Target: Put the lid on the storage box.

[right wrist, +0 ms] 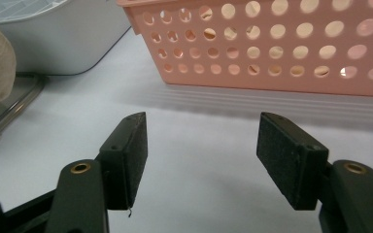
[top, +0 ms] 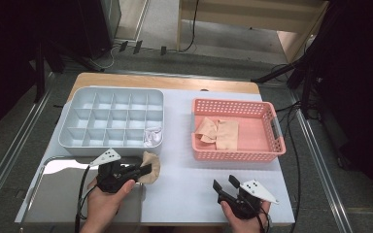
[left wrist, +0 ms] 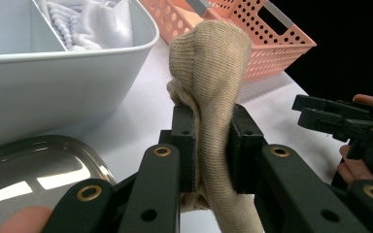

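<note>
Grey plastic, the divided organiser tray (top: 77, 127) is sitting at the table's left with one white sock (top: 153, 136) filling its near right compartment, while the pink perforated basket (top: 233, 154) to its right is holding several flat beige socks (top: 218, 132), apparently the stock being sorted. Just in front of the tray, over a steel tray (top: 60, 189), the left gripper (top: 143, 170) is clamping a bunched beige sock (top: 151, 162) clear of the table, probably for transfer; the right gripper (top: 226, 183) is standing open and empty.
</note>
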Motion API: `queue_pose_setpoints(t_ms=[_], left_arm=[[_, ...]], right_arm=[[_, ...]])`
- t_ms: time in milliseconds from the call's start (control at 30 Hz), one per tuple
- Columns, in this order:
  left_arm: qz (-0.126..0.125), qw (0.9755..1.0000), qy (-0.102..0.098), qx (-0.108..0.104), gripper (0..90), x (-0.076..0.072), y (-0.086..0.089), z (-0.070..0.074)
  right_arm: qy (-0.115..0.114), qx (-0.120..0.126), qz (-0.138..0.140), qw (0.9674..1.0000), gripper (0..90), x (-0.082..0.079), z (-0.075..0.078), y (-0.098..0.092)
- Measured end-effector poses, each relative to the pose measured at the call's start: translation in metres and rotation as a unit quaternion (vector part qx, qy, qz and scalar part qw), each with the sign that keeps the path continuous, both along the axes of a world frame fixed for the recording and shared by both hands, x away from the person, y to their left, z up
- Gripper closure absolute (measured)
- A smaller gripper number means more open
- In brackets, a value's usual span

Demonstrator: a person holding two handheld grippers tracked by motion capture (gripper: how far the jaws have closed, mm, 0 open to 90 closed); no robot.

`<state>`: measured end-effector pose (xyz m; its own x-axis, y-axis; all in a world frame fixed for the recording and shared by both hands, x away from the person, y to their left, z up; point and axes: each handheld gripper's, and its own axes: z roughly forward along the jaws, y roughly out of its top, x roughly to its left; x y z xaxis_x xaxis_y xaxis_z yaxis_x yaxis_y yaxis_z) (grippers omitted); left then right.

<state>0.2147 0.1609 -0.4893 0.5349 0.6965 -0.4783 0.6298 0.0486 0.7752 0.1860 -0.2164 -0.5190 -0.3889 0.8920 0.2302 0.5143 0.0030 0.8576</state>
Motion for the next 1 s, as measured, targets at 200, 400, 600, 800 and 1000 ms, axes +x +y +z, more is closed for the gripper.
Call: queue_pose_setpoints(t_ms=[200, 400, 600, 800, 1000], left_arm=[[-0.001, 1.0000, -0.004, -0.003, 77.5, 0.002, 0.001, 0.000], [0.004, 0.9999, -0.012, 0.001, 77.5, 0.001, 0.008, 0.003], [0.016, 0.9996, -0.024, 0.002, 77.5, 0.002, 0.014, 0.009], [0.029, 0.9991, -0.032, 0.002, 77.5, 0.002, 0.019, 0.014], [0.046, 0.9980, -0.044, 0.005, 77.5, 0.004, 0.027, 0.022]], right_arm=[[-0.001, 0.001, -0.004, 1.0000, 33.5, -0.001, 0.002, -0.009], [0.002, 0.002, -0.009, 1.0000, 32.3, 0.000, 0.000, -0.016], [0.001, 0.000, -0.010, 0.9999, 32.3, -0.001, -0.001, -0.017], [-0.002, -0.001, -0.012, 0.9999, 30.7, -0.001, 0.000, -0.018], [0.000, -0.002, -0.018, 0.9998, 28.8, -0.001, 0.000, -0.019]])
